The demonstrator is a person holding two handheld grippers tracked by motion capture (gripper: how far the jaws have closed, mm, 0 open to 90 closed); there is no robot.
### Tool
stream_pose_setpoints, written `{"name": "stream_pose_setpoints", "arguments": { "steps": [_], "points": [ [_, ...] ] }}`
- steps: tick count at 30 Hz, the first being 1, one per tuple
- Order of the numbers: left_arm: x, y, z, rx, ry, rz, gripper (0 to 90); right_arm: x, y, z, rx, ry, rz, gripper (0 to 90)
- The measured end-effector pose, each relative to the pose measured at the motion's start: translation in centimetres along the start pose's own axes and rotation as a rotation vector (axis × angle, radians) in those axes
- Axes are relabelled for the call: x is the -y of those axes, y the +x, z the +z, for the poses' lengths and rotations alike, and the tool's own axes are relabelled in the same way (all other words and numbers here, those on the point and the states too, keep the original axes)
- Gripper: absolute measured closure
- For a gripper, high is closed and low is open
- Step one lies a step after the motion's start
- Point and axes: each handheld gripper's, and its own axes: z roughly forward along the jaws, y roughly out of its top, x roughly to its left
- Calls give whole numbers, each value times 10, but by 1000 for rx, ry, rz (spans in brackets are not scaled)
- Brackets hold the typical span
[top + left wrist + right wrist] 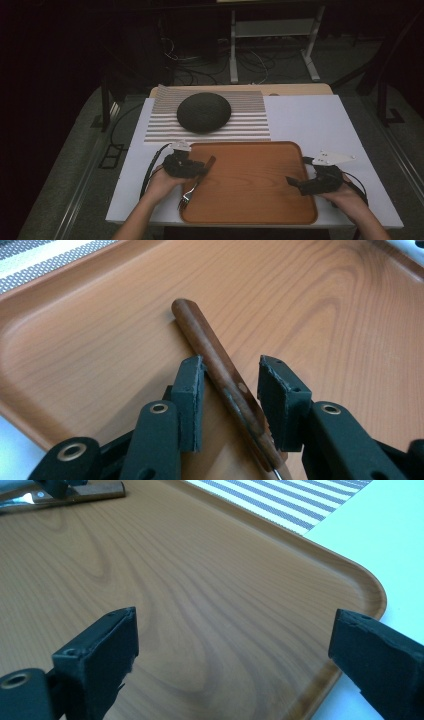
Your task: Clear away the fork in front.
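no readable text, labels, brands, numbers or signs on anything

Wood-grain tray (260,170), grey-striped mat (250,120)

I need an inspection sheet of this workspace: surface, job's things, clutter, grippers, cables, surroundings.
Surface: white table, striped mat at the back.
Job's things: wooden-handled fork lying on the left part of the wooden tray.
Clutter: dark round dome on the mat.
Grippers: left gripper straddles the fork handle, right pad apart from it; right gripper wide open over the tray's right edge.
Cables: one trails from each gripper; more on the floor behind.
Surroundings: dim room, metal frame legs behind.
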Motion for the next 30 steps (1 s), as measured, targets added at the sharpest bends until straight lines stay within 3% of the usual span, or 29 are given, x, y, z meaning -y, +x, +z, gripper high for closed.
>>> {"name": "stream_pose_setpoints", "arguments": {
  "steps": [5,6,10,11,12,18,30],
  "points": [
    [-1,-1,-4,-7,-25,5,627,0,0,0,0,0,0,57],
    [-2,-4,-6,-3,-42,10,654,0,0,0,0,1,0,57],
    [-4,-11,-6,7,-45,41,749,0,-1,0,0,-1,1,57],
    [-5,-14,-5,13,-42,49,818,0,-1,0,1,0,1,57],
    [-6,-17,-4,21,-39,58,818,0,-1,0,1,0,1,57],
    [-7,-30,11,-2,67,146,897,-1,-1,1,2,-1,0,57],
    [-4,-20,6,-61,72,133,898,-1,-2,1,1,-3,3,57]
  ]
}}
